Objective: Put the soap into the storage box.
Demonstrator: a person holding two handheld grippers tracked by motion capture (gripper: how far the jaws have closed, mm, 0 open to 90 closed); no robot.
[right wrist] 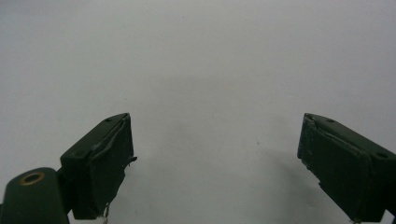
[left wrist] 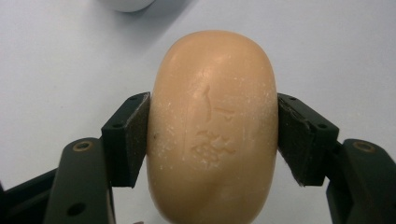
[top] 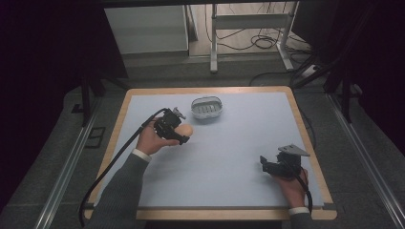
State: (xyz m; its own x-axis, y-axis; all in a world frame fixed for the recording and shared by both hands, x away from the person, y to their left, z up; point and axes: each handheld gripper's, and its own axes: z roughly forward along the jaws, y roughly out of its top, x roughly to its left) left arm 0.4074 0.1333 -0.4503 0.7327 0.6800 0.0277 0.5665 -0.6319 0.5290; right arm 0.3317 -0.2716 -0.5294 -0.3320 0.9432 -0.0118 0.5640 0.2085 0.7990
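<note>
Nearest you, your right claw (top: pixel 273 165) rests low over the bench (top: pixel 239 157) at its right front, jaws spread wide with nothing between them; in the right gripper view there is bare pale surface under them. It is idle, so the risk there is small, though its cable trails off the bench edge by your wrist and could snag if you swing it.

Farther in on the left, your left claw (left wrist: pixel 212 140) is clamped on the bar of soap (left wrist: pixel 212 126), one pad on each long side, the soap lying between the jaws above the bench. In the high view the soap (top: pixel 186 130) pokes out past the left claw (top: pixel 177 133), just short of the dish. This is where things could go wrong: the bar is rounded and smooth, the pads bite only a narrow band at its waist, and a tilt or a loosened squeeze may let it squirt out forward. Squeezing harder may dent it.

Beyond it, the white slotted soap dish (top: pixel 207 108) sits near the far middle. It looks light; a low approach could shove it.

Count: two claws, one soap, one dish.
</note>
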